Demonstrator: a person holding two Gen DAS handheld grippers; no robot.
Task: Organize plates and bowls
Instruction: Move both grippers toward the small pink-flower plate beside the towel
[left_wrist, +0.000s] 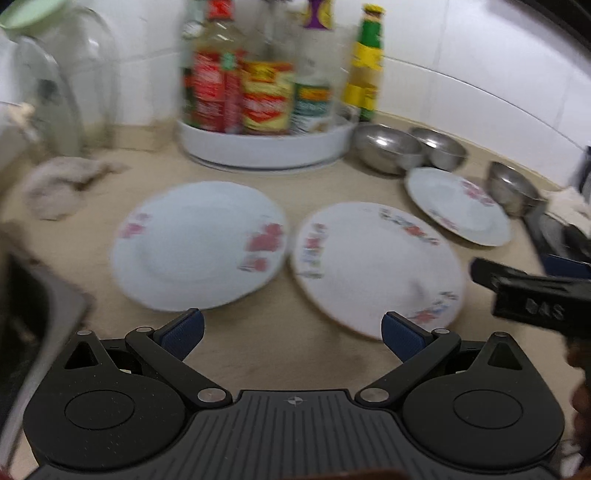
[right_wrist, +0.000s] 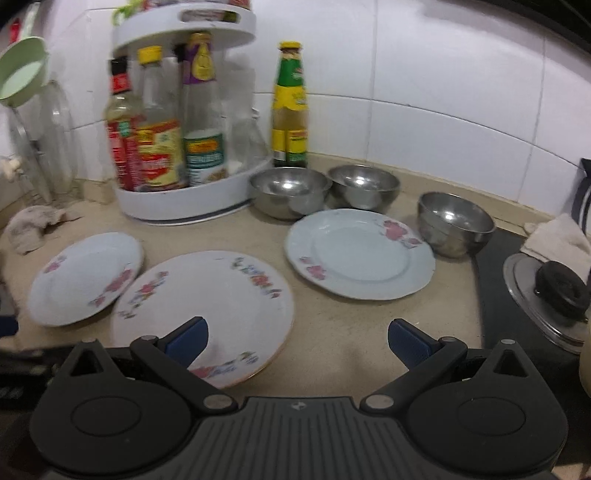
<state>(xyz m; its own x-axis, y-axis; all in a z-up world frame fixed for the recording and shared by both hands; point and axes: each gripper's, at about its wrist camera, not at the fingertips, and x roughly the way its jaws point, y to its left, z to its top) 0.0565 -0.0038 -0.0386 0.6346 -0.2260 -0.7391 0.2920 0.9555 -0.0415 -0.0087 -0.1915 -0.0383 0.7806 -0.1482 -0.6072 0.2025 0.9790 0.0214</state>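
Three flowered plates lie flat on the beige counter (right_wrist: 351, 332), all in front of the white rack (right_wrist: 177, 210) of bottles. The left plate (right_wrist: 83, 278) sits nearest the sink (left_wrist: 33, 295) edge; the middle plate (right_wrist: 207, 314) lies just beside it, rims close or touching, I cannot tell which. The right plate (right_wrist: 360, 254) lies apart, with bare counter between it and the middle one. Three steel bowls stand right of the rack: bowl one (right_wrist: 290, 192) and bowl two (right_wrist: 364, 186) side by side, bowl three (right_wrist: 454, 223) at the stove (right_wrist: 495, 295) edge, just beside the right plate. A rag (right_wrist: 31, 225) lies left of the rack. The left gripper (left_wrist: 291, 332) and the right gripper (right_wrist: 297, 341) both hover spread wide, empty, over the near counter edge.
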